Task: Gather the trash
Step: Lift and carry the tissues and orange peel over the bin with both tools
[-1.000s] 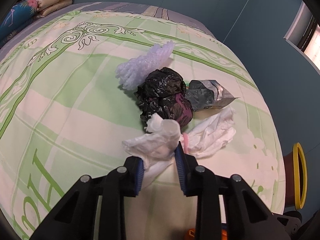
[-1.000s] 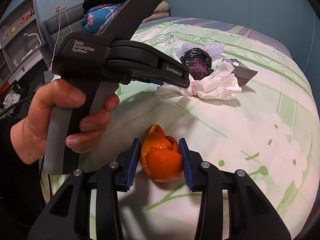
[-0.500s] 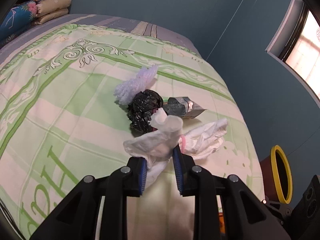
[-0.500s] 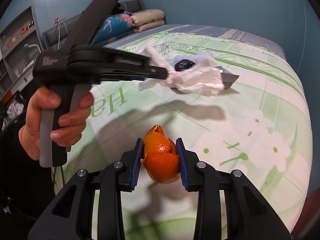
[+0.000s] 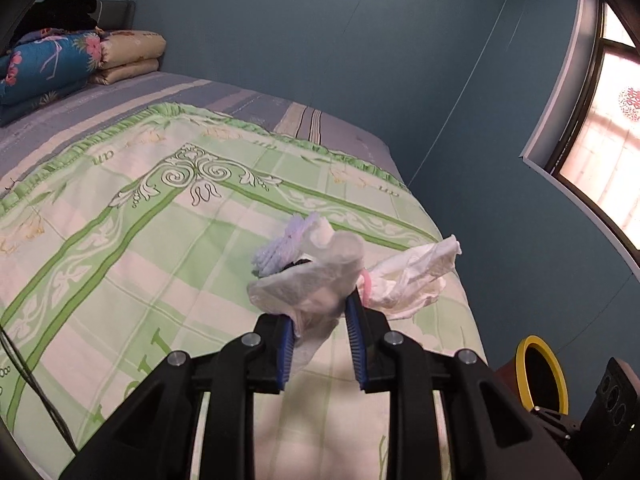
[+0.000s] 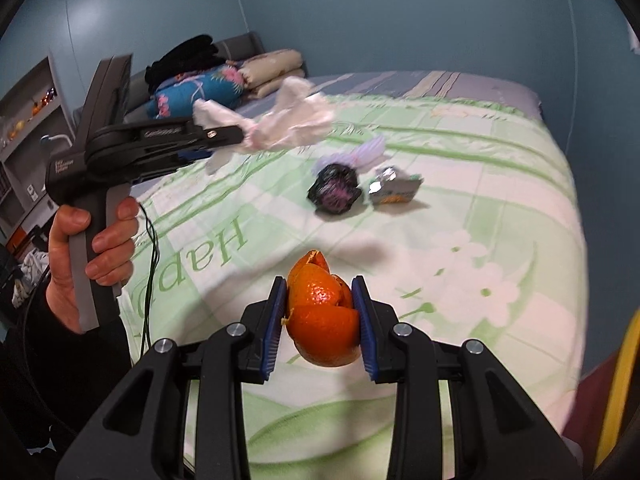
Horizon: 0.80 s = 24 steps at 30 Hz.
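**Trash collection: two items in hand, three left on the bed**

Grip status first. My left gripper (image 5: 319,322) is closed down on a wad of white tissue (image 5: 316,280), the blue pads pinching its lower part while the rest billows above and to the right of the jaws. The wad is clear of the bed (image 5: 120,248), carried in the air. My right gripper (image 6: 320,320) is clamped on an orange peel (image 6: 324,316), both pads pressed against its sides; the peel is likewise lifted off the cover.

Outward from the fingers, seen from the right wrist: three pieces lie near the middle of the bed, toward its far right side. A crumpled black bag (image 6: 334,190) sits just beside a foil snack packet (image 6: 394,190), with a pale ridged foam piece (image 6: 366,154) touching the bag on its far side.

Off the bed's near right corner stands a yellow-rimmed bin (image 5: 541,376).

Assessment: both picks are secured but neither is deposited. I judge the next step to be carrying both loads to the bin, then returning for the remaining three items.
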{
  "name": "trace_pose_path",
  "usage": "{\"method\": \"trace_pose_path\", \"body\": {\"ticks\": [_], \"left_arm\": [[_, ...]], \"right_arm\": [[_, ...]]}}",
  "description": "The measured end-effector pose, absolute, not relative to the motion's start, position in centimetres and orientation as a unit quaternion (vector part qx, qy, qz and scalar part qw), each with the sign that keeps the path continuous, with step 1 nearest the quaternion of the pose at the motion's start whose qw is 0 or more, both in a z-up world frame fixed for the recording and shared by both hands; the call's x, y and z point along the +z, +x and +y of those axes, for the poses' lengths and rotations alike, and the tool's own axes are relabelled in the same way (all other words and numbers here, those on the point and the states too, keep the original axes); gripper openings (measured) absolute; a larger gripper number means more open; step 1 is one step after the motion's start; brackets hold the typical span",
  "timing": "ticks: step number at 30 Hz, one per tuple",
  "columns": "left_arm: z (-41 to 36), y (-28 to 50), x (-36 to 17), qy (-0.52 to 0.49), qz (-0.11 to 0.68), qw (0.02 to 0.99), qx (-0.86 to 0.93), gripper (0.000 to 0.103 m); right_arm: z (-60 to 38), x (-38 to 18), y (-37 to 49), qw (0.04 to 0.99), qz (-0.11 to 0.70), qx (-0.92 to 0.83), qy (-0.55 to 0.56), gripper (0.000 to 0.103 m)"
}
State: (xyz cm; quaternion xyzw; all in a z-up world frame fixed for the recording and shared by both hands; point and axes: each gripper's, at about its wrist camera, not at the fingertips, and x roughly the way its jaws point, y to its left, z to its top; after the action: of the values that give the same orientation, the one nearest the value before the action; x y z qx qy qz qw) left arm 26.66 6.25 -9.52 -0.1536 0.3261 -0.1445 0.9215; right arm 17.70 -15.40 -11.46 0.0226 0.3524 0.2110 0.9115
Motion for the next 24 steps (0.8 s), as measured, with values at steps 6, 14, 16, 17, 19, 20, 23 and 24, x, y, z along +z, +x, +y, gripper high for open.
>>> {"method": "trace_pose_path", "body": {"ticks": [6,14,16,17,19,20,23,24], "left_arm": [[5.5,25.1,-7.2,-0.141,0.314,0.929,-0.136,0.022],[3.4,22.6,-3.6,-0.132,0.292,0.935,-0.155,0.022],[2.6,22.0,-2.5,-0.131,0.286,0.936,-0.161,0.022],[2.3,21.6,-2.1,-0.131,0.283,0.936,-0.164,0.022],[1.3,20.9,-1.1,-0.128,0.275,0.936,-0.176,0.022],[0.6,20.6,-0.7,-0.124,0.273,0.937,-0.178,0.022],[-1.8,19.5,0.6,-0.103,0.264,0.940,-0.188,0.022],[-2.6,19.1,0.9,-0.096,0.262,0.941,-0.191,0.022]], "right_arm": [[-18.5,-9.1,15.7,0.925,0.331,0.186,0.036,0.031],[-22.8,-6.2,12.7,0.943,0.296,0.142,0.054,0.031],[-23.9,-5.4,11.8,0.949,0.282,0.127,0.056,0.031],[-24.3,-5.2,11.5,0.951,0.277,0.124,0.058,0.031],[-25.3,-4.6,10.8,0.954,0.267,0.116,0.063,0.031],[-25.9,-4.3,10.4,0.957,0.261,0.111,0.066,0.031],[-27.3,-3.6,9.5,0.961,0.248,0.097,0.072,0.031],[-27.8,-3.4,9.2,0.962,0.244,0.092,0.075,0.031]]}}
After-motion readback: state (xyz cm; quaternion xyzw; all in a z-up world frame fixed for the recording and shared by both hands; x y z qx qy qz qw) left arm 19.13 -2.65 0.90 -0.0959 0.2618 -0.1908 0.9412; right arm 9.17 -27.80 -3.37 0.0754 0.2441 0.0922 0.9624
